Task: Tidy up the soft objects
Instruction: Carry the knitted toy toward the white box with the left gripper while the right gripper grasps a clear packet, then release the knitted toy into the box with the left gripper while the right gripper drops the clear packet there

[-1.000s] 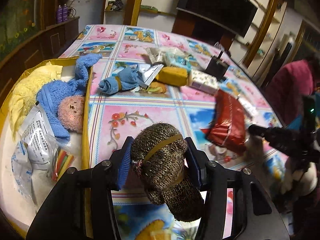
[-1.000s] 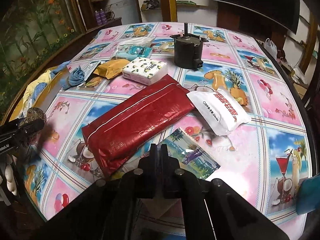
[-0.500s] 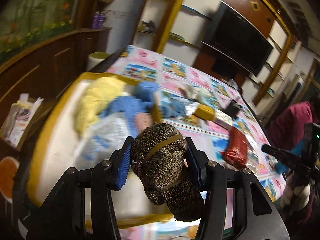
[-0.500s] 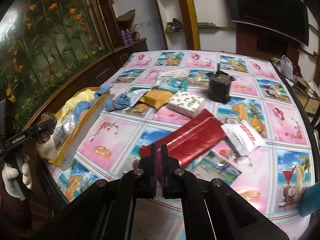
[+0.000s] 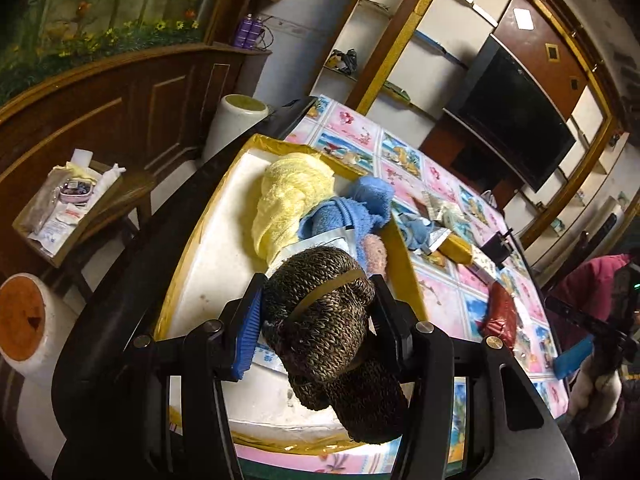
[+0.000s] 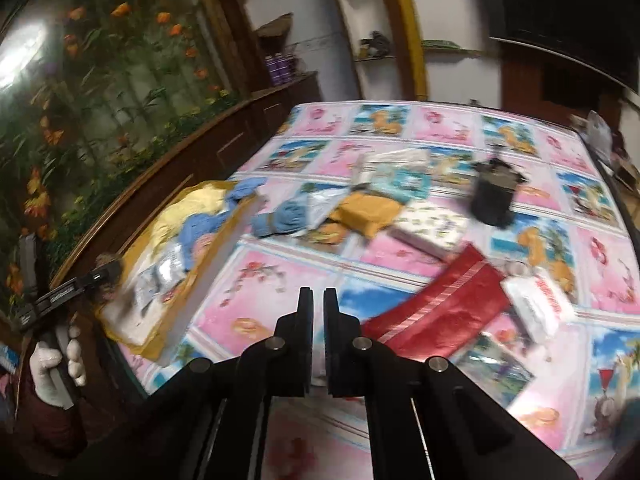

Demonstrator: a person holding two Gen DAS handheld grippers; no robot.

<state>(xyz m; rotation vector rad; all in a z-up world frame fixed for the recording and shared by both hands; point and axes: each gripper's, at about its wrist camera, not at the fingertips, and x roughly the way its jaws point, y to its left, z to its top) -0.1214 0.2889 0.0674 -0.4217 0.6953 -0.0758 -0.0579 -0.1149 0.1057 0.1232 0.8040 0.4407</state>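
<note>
Left gripper (image 5: pixel 316 316) jaws clamped on brown knitted sock bundle (image 5: pixel 324 320), over gold-rimmed tray (image 5: pixel 404 256) at surface's left edge. Right gripper (image 6: pixel 313 300) jaws opening, slightly apart, nothing between; red pouch (image 6: pixel 436 312) nearby.

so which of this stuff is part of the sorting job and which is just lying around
Part of the job:
- brown knitted sock bundle, clamped in the left gripper
- gold-rimmed white tray
- yellow towel and blue cloth in the tray
- rolled blue cloth on the table

Lying about:
- dark metal pot
- side stand with packets
</note>
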